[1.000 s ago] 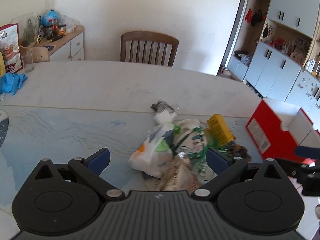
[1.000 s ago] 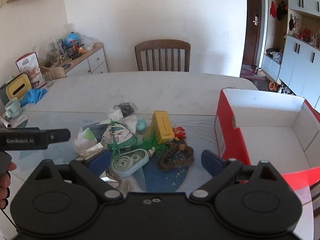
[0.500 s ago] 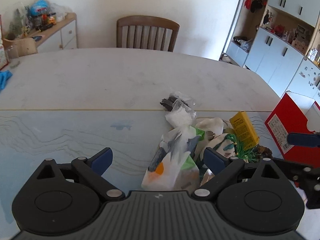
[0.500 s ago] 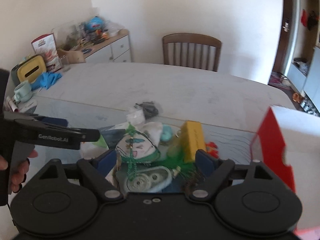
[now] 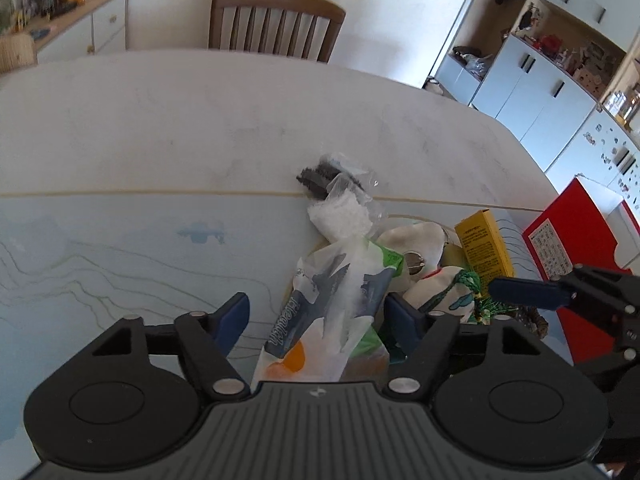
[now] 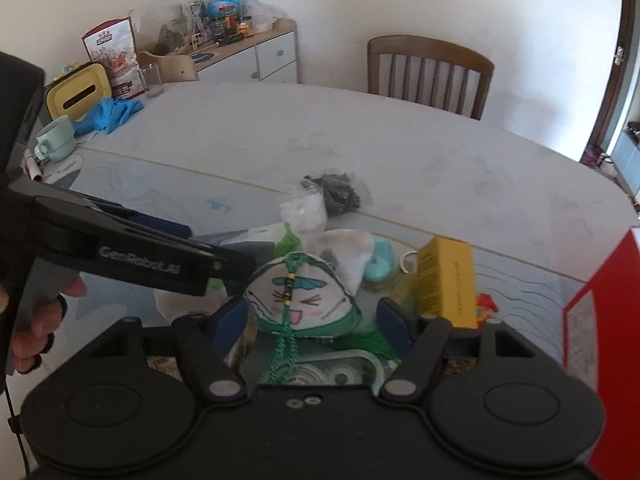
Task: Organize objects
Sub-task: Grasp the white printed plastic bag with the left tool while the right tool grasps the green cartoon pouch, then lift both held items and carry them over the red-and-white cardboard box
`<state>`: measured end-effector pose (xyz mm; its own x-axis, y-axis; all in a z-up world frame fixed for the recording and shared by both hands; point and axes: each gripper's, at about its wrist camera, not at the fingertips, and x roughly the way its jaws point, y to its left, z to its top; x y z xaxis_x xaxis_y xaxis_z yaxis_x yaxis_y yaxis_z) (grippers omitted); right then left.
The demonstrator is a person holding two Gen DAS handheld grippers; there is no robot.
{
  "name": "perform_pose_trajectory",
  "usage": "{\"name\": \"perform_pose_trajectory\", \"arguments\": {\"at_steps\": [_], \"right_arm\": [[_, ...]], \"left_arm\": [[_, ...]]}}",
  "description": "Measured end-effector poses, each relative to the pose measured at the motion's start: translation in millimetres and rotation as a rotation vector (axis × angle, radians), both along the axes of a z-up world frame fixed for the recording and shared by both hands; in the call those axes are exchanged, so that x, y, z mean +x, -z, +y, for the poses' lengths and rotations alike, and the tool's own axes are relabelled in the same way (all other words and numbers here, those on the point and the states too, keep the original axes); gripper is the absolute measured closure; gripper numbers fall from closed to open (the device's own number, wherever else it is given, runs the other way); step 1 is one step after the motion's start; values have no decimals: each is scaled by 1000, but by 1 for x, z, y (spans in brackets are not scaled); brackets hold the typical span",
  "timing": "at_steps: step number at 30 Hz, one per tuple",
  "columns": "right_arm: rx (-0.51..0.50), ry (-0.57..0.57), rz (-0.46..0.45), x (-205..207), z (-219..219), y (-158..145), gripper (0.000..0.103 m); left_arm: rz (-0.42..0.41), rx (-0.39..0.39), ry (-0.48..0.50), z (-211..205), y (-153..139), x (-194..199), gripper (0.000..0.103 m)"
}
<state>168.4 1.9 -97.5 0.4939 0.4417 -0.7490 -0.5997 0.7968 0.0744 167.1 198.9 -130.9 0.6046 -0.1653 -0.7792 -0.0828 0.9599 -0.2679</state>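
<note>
A pile of small items lies on the table's blue patterned mat. My left gripper [image 5: 317, 316] has its jaws closing around a white, blue and orange plastic snack bag [image 5: 328, 304]; the left pad still stands clear of it. My right gripper [image 6: 312, 324] has its jaws closing around a white and green pouch with a cartoon face [image 6: 304, 300], and gaps show at both pads. In the pile are also a yellow box [image 5: 482, 244], a bag of white granules [image 5: 340, 216] and a dark item in clear wrap [image 5: 324, 174]. A red box [image 6: 600, 308] stands open at the right.
A wooden chair [image 6: 430, 70] stands at the table's far side. At the far left of the table are a mint mug [image 6: 56, 142], a yellow tissue box [image 6: 78, 94] and blue gloves [image 6: 110, 114]. A cluttered sideboard [image 6: 240, 46] lines the wall. A hand [image 6: 36, 320] holds the left gripper.
Both grippers came forward and down onto the pile and their jaws narrowed. The snack bag now lies between the left fingers, the face pouch between the right ones.
</note>
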Motion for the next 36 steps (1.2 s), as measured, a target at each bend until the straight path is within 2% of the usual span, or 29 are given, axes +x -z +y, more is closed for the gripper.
{"name": "perform_pose_trajectory", "arguments": {"at_steps": [4,8,11,16,20,24,25,27,29,30,36], "right_arm": [[24,-11,29,7,5,4,40],[48,3,48,12,6,5,48],[49,1,44,11,5,4,51],[48,5,30,9,6,3,62],[35,9,15,6,8,1,68],[7,-3,-4,4,11,-2,68],[-3,-8,1,5,13,-2,65],[-7,-1,14,8,13,0,59],[-6,9,11,11,14,1,41],[0,14,8,12,15,1,39],[-2,-2,51,18,22,10,40]], "left_arm": [[37,-53,2,6,6,8,44],[57,-80,-1,12,11,11,47],[62,-99,-9,15,11,11,54],[51,-88,-1,11,8,8,68],[48,-74,1,10,5,6,72],[43,-56,8,5,5,4,72],[41,-56,4,5,6,4,72],[40,-57,-1,6,7,5,72],[39,-58,-1,6,7,6,72],[40,-60,-2,6,8,6,72],[40,-80,-25,13,8,8,72]]}}
